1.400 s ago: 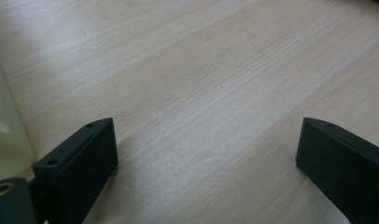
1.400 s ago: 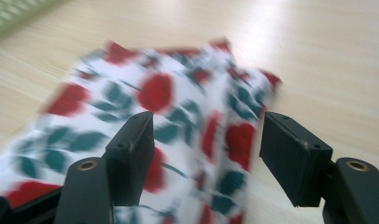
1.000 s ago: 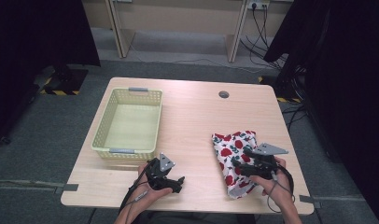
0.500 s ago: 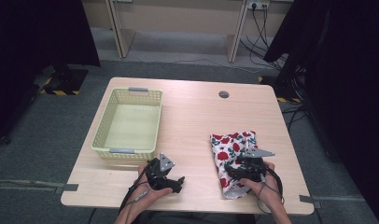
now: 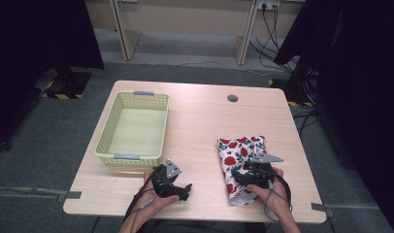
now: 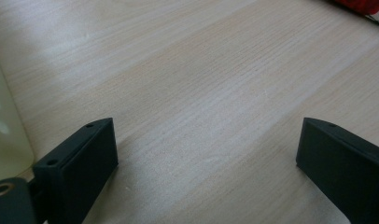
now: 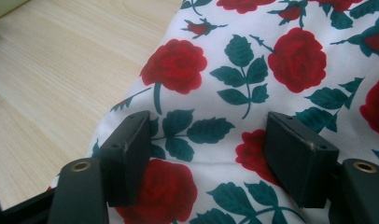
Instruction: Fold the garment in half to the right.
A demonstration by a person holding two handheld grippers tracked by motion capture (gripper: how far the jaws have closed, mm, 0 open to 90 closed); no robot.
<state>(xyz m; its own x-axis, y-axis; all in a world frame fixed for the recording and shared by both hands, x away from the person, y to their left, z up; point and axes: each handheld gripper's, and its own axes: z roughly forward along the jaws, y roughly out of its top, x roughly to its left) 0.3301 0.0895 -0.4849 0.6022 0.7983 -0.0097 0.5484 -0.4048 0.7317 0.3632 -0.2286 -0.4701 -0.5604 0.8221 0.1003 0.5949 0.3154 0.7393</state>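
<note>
A white cloth printed with red roses and green leaves [image 5: 238, 155] lies folded on the right half of the wooden table [image 5: 205, 121]. My right gripper [image 5: 239, 177] rests low on the cloth's near part. In the right gripper view its jaws stand apart, open, flat cloth [image 7: 253, 79] showing between the fingertips [image 7: 129, 149], nothing pinched. My left gripper [image 5: 184, 188] sits near the table's front edge, right of the basket's near corner. Its jaws are wide open over bare wood [image 6: 201, 93] in the left gripper view.
A pale yellow plastic basket [image 5: 133, 127] stands at the table's left, nothing in it; its wall [image 6: 3, 135] shows at the left of the left gripper view. A cable hole [image 5: 232, 98] sits near the table's far edge. Cables trail from both grippers.
My right gripper has sunk and drawn toward the near edge, onto the cloth's near part. The left gripper has kept still.
</note>
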